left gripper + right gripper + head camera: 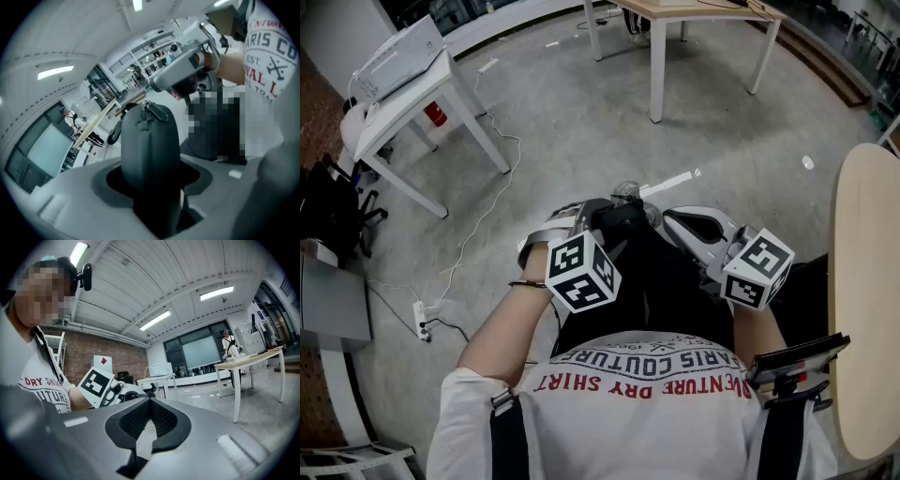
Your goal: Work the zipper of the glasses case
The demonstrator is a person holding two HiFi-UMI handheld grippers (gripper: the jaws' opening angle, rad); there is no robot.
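Note:
I hold both grippers up before my chest. The black glasses case (623, 223) stands upright in my left gripper (614, 214), whose jaws are shut on its lower part. In the left gripper view the case (150, 145) rises out of that gripper (150, 180), with the zipper pull (153, 108) lying on its top end. My right gripper (180, 70) hangs just above and beside that pull. In its own view the right gripper (150, 399) has its tips together, and nothing shows between them. The left gripper's marker cube (96, 386) is right behind the tips.
Below is concrete floor. A white table with a printer (403, 84) stands at the far left, with a cable and power strip (422, 319) on the floor. A wooden table's leg (656, 66) is ahead, and a pale wooden tabletop (862, 281) is at my right.

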